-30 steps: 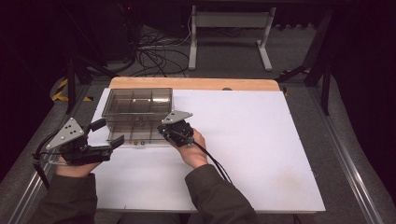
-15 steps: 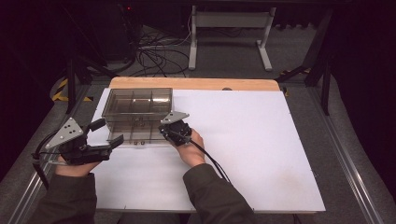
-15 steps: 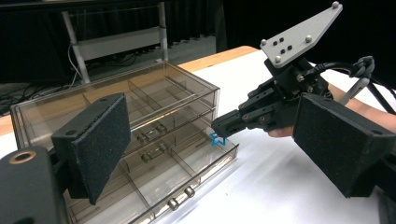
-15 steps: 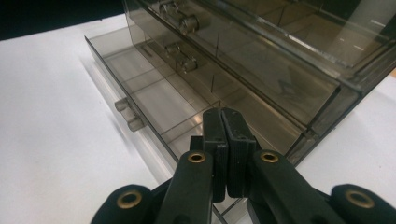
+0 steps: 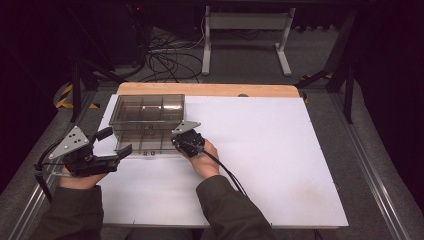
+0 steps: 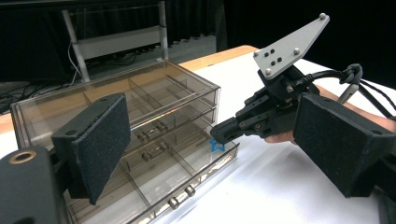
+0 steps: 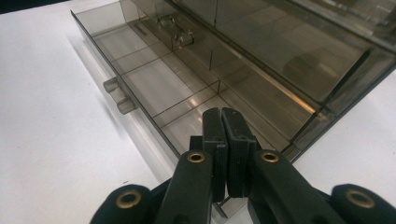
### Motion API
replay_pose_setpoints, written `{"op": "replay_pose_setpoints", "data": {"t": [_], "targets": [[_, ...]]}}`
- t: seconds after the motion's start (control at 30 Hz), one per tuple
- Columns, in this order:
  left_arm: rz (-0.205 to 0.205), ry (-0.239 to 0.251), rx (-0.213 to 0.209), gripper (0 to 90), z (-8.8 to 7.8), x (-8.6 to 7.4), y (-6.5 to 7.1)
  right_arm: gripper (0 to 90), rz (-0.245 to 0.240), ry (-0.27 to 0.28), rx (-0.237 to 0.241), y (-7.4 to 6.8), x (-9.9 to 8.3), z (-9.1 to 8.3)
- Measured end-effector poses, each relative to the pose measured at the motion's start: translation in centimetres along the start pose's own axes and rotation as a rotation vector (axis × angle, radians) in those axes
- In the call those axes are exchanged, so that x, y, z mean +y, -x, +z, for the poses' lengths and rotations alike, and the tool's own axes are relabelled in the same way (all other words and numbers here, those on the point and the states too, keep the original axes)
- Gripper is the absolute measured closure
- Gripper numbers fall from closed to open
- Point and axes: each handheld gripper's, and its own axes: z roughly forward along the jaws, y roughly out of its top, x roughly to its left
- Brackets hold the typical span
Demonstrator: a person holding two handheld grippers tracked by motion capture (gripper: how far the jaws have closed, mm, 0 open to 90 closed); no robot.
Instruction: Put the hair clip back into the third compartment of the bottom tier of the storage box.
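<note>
Smoky translucent drawer box (image 5: pixel 147 110), small blue star (image 6: pixel 216 147), white table (image 5: pixel 280 165), black tongs (image 7: pixel 228 140).

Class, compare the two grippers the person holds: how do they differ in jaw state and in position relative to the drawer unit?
The left gripper has its jaws spread wide, while the right gripper has its jaws pressed together. The left gripper sits off the drawer unit's left front corner, apart from it; the right gripper's tips are over the right end of the pulled-out bottom drawer. Both are black and hand-held, each with a grey plate and a trailing cable.
</note>
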Motion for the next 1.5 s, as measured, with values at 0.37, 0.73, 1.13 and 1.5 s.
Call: {"op": "replay_pose_setpoints", "data": {"t": [0.37,0.73,1.13,1.5], "targets": [[0.001,-0.006,0.002,12.1,0.3,-0.1,-0.1,83.3,0.016,0.016,-0.002,0.4,-0.4,-0.7],[0.005,-0.011,-0.001,12.1,0.4,-0.1,0.1,63.5,0.047,0.070,-0.017,0.9,-0.8,-2.1],[0.004,-0.018,0.013,12.1,0.3,-0.3,0.0,48.6,0.078,0.123,-0.021,1.7,-1.2,-4.7],[0.014,-0.021,0.011,12.1,0.5,-0.2,0.2,32.8,0.095,0.184,-0.034,2.3,-1.4,-7.5]]}}
